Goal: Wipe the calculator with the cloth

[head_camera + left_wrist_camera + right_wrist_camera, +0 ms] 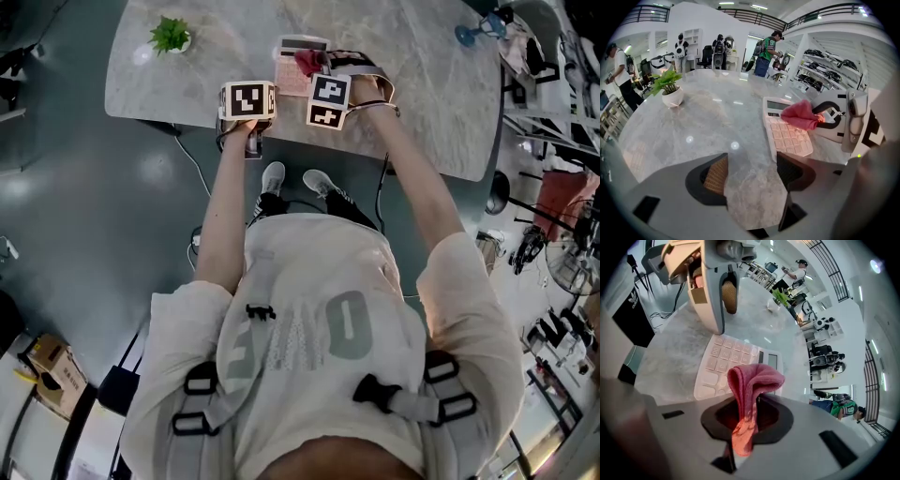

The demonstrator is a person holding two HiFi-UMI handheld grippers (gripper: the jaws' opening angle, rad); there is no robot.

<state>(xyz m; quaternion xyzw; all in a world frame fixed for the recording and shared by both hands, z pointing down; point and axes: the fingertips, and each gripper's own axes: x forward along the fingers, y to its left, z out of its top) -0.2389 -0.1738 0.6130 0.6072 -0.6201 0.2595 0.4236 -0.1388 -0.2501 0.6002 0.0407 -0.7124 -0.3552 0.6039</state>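
Note:
A pale pink-white calculator (292, 70) lies flat on the marble table (422, 84), near its front edge. My right gripper (747, 413) is shut on a folded red-pink cloth (752, 380), and the cloth's bulge hangs just over the calculator (724, 359) below its display. In the left gripper view the cloth (801, 115) sits over the calculator's (787, 136) upper keys. My left gripper (750, 171) is open with only bare marble between its fingers, just left of the calculator's near corner.
A small potted plant (171, 36) stands at the table's far left, and a blue object (478, 30) sits at the far right. Chairs and equipment stand to the right of the table, cables run on the floor under it, and several people stand in the room beyond.

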